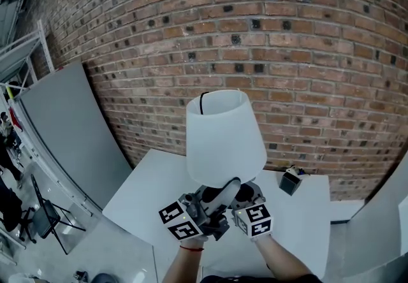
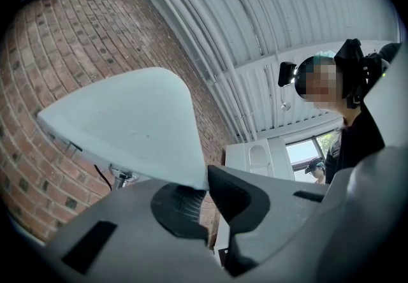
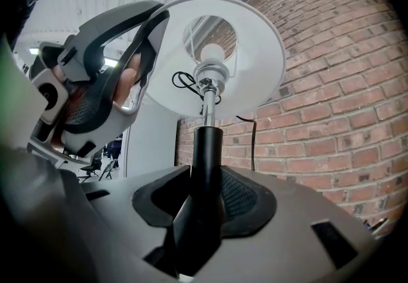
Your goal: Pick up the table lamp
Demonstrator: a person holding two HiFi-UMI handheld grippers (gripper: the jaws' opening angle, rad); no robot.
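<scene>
- Lamp [image 1: 223, 148]: white shade [image 3: 255, 52], black stem [image 3: 207, 148], held above the table [image 1: 143, 189], at 12 o'clock from both grippers.
- Right gripper [image 3: 203, 208] clamps the stem; left gripper [image 2: 205, 187] pinches the shade's rim.
- Base hidden behind the grippers.

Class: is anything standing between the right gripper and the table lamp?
Nothing visible does. The right gripper is closed directly on the table lamp at its black stem, with the white shade above.

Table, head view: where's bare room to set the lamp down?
The table is bare on its left half, from the left corner to the lamp. It is also bare on the right, nearer than the black box by the wall. The middle is hidden under the lamp, left claw and right claw.
</scene>
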